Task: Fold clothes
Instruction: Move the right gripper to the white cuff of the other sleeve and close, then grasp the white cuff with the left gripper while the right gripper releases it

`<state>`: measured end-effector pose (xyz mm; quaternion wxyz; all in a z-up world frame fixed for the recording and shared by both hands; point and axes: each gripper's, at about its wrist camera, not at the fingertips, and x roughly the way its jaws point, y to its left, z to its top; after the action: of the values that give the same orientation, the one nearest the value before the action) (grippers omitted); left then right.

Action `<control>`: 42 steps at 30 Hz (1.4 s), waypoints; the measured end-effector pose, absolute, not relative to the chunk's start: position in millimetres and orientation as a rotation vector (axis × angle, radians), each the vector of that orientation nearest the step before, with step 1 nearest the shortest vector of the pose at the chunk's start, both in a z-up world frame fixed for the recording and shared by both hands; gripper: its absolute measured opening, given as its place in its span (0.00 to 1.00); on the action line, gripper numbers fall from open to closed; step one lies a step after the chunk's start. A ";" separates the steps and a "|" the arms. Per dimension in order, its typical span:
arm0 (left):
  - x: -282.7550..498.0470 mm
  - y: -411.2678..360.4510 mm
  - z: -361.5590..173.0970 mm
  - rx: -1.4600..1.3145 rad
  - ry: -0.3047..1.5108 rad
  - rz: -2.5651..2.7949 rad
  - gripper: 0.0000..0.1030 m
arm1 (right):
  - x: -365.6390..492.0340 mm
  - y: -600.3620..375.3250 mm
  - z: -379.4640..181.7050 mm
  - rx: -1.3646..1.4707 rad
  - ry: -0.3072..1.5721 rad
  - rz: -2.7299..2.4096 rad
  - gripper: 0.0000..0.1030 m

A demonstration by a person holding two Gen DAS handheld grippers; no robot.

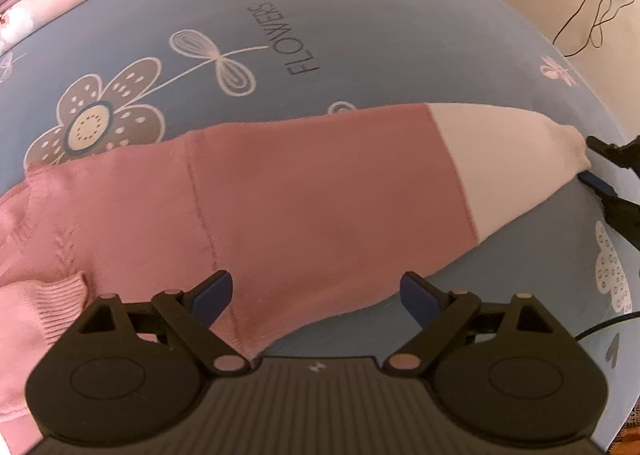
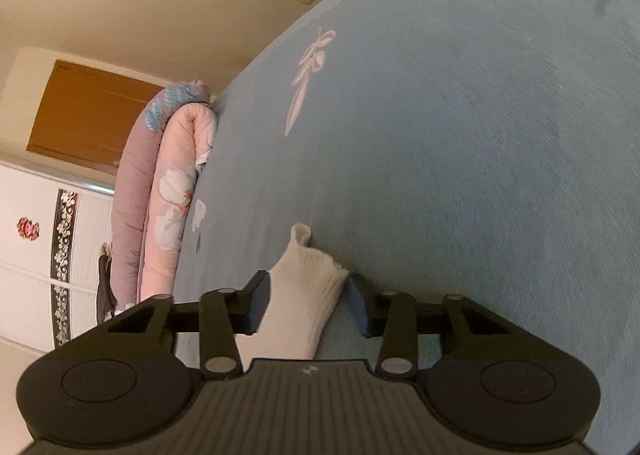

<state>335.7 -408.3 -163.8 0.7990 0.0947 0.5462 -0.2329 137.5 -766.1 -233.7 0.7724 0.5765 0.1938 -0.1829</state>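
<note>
Spread flat, a soft pink knitted sweater (image 1: 280, 191) lies on the blue flower-printed bedsheet (image 1: 360, 35), just below the printed word "FLOWERS". Its cream ribbed cuff (image 2: 308, 287) sits between the right gripper (image 2: 308, 303)'s parted fingers, unpinched. The left gripper (image 1: 316, 291) hovers wide open over the sleeve. Light, limp fabric; cuffs and hems look best for gripping.

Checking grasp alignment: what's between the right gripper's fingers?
The sleeve's white ribbed cuff, shown in the right wrist view. The right gripper is open around it; contact can't be confirmed.
</note>
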 end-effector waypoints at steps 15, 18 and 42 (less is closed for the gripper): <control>324.6 -478.8 -137.6 0.319 0.917 -0.821 0.85 | 142.2 -762.6 -194.7 1.189 0.458 -0.386 0.10; 319.4 -518.0 -135.4 0.357 0.836 -0.954 0.71 | 146.9 -760.8 -182.4 1.152 0.485 -0.372 0.10; 284.8 -641.9 -173.5 0.625 0.578 -1.090 0.06 | 155.1 -762.3 -162.8 1.091 0.517 -0.294 0.14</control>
<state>284.8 -641.9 -173.5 0.7703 0.2882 0.2663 -0.5026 155.1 -762.3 -162.8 0.8132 0.5111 0.2420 -0.1378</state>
